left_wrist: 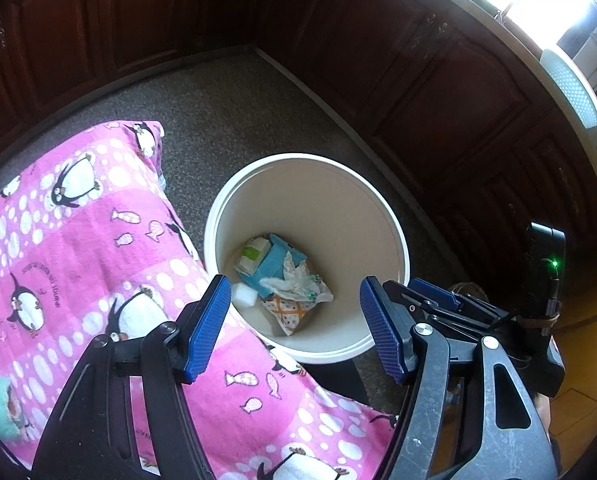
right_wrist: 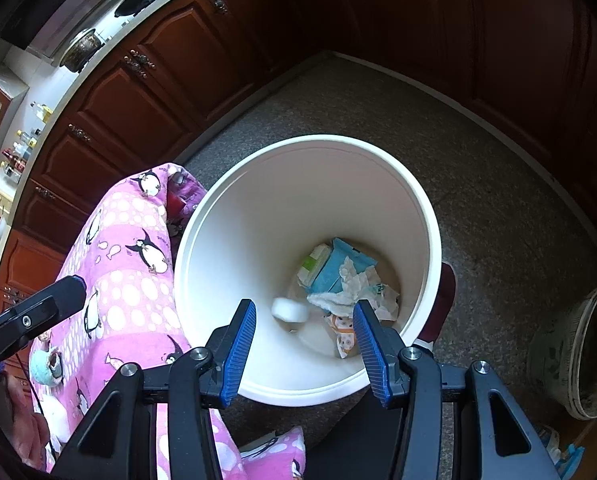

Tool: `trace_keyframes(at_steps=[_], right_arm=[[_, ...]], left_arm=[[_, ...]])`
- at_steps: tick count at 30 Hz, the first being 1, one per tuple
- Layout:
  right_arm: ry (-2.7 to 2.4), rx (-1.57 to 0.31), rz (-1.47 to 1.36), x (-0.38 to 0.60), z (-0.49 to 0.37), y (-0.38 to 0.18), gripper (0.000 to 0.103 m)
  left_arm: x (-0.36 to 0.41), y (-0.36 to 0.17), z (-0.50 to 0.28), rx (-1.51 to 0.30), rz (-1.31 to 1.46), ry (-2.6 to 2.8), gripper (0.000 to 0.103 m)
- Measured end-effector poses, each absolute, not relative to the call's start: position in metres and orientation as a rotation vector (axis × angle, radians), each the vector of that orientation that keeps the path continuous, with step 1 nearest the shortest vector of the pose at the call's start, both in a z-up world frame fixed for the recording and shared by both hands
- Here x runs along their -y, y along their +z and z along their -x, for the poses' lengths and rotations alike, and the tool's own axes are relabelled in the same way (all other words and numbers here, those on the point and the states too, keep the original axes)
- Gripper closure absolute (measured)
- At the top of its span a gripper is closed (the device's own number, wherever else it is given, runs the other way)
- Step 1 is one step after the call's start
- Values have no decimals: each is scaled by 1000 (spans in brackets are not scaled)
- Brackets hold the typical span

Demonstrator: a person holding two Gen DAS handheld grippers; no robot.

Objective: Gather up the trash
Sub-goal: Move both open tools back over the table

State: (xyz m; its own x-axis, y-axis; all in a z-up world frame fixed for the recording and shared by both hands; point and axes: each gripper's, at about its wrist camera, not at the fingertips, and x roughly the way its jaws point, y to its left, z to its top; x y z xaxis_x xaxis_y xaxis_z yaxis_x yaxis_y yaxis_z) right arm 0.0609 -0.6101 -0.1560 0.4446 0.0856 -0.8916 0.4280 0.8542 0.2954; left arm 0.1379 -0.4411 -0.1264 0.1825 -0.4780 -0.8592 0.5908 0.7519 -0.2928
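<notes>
My right gripper (right_wrist: 304,348) hangs over the near rim of the white bucket (right_wrist: 426,216) with its blue pads spread wide and nothing between them. My left gripper (left_wrist: 294,326) is likewise wide apart and empty, above the bucket's near rim and just beside the pink penguin-print blanket (left_wrist: 78,248), which drapes over something to the left and touches the bucket's side. The collected trash lies at the bottom of the bucket: a crumpled white tissue (right_wrist: 358,284) on top of a blue wrapper (right_wrist: 334,266), a green-and-white packet (right_wrist: 314,262) behind them, an orange-patterned wrapper (right_wrist: 344,334) nearest me, and a small white block (right_wrist: 290,309) lying apart to the left. From the right wrist view I see the left gripper's dark tip poking in over the blanket. The bucket stands on a speckled grey floor (right_wrist: 478,184), hemmed in by dark wooden cabinets (right_wrist: 138,92) on two sides. A second, dirty bucket (right_wrist: 578,352) sits well apart to the right, and a pot (right_wrist: 80,48) rests on the counter above the cabinets.
</notes>
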Motion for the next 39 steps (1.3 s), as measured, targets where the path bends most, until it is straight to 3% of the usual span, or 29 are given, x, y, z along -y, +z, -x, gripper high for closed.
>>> trace_keyframes(at_steps=[16, 19, 39], right_arm=[[-164, -1066, -471, 566, -66, -123, 54], [-144, -1051, -452, 552, -68, -113, 46], [147, -1098, -332, 398, -103, -90, 41]], left_arm=[[390, -92, -120, -1110, -117, -685, 37], [372, -86, -115, -1099, -117, -672, 37], [184, -68, -120, -1087, -13, -456, 37]])
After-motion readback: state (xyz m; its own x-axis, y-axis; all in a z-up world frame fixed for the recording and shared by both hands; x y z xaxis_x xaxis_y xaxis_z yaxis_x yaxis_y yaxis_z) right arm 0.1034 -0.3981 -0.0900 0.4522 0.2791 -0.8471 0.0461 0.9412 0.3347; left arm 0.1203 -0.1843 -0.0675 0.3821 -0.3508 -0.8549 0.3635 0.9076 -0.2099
